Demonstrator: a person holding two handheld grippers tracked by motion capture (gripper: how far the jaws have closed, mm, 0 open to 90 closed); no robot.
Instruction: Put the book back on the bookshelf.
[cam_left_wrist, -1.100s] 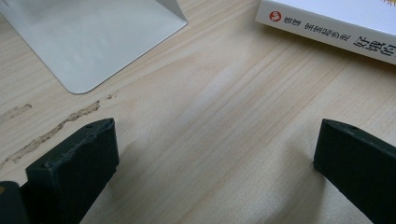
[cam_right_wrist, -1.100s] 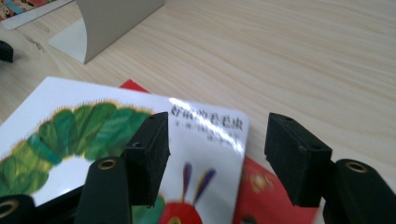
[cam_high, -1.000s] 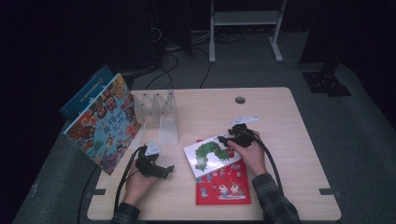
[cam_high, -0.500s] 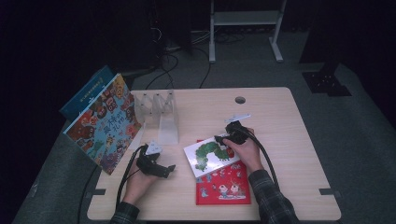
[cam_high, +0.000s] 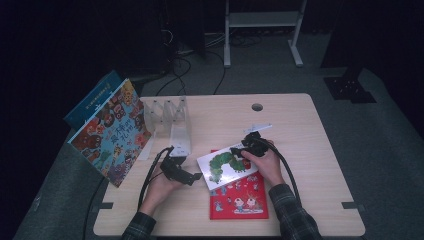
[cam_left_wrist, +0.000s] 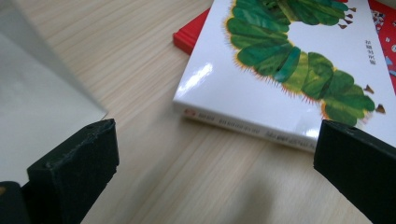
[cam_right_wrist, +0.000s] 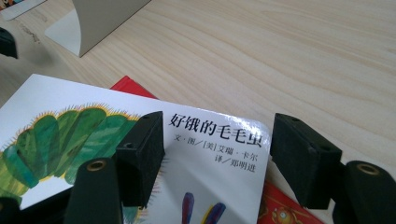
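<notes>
A white picture book with a green caterpillar (cam_high: 222, 167) lies slanted on top of a red book (cam_high: 240, 202) near the table's front. My left gripper (cam_high: 196, 178) is just left of the white book, pointing at it. In the left gripper view its jaws (cam_left_wrist: 212, 172) stand wide open and empty, with the book's spine (cam_left_wrist: 243, 126) a little ahead. My right gripper (cam_high: 237, 151) is at the book's far right corner. Its jaws (cam_right_wrist: 219, 154) are open and have just been closing slightly, one over the cover and one past the edge, with the corner (cam_right_wrist: 252, 133) between them.
A clear book rack (cam_high: 170, 117) stands behind the left gripper, its base plate (cam_left_wrist: 37, 93) close to the left jaw. Large colourful books (cam_high: 110, 132) lean off the table's left edge. The table (cam_high: 310, 165) has a cable hole (cam_high: 257, 107) at the back.
My left gripper has moved right, towards the white book's spine, and risen slightly. The right hand has stayed at the book's corner.
</notes>
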